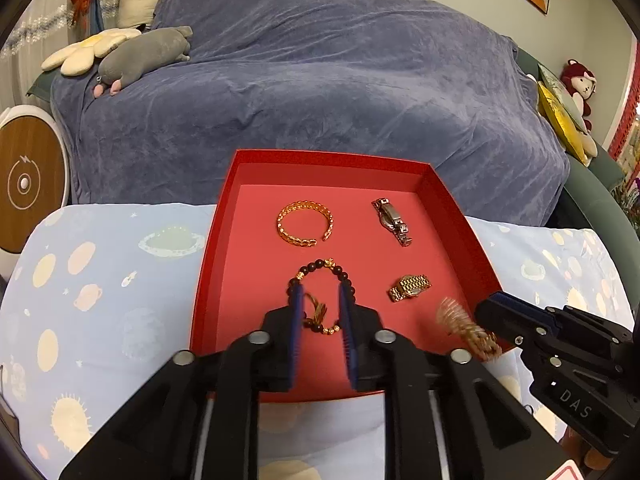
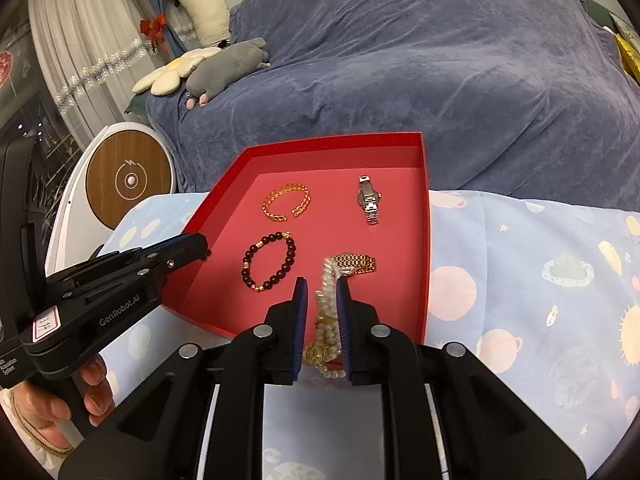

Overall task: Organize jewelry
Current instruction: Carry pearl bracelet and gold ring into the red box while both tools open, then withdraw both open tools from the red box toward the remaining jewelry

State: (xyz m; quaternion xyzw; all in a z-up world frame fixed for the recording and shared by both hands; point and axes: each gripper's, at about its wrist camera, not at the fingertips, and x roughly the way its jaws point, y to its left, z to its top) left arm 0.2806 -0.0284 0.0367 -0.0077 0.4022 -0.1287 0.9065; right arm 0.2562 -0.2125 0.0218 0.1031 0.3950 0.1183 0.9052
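Observation:
A red tray [image 1: 208, 256] [image 2: 426, 240] lies on the space-print sheet. In it are a gold bangle [image 1: 305, 223] [image 2: 286, 202], a silver watch [image 1: 392, 221] [image 2: 370, 200], a gold watch [image 1: 409, 287] [image 2: 356, 264] and a dark bead bracelet [image 1: 320, 268] [image 2: 269, 261]. My left gripper [image 1: 322, 300] is open and empty, its fingers over the bead bracelet. My right gripper [image 2: 322, 292] is shut on a pale bead bracelet with a gold charm [image 2: 326, 320] [image 1: 464, 326], held over the tray's near right corner.
A sofa under a blue cover [image 1: 320, 72] stands behind the tray, with grey and flower plush toys [image 1: 140, 52] on its left end. A round white and wood device [image 1: 24, 180] stands at the left. A hand [image 2: 52, 404] holds the left gripper.

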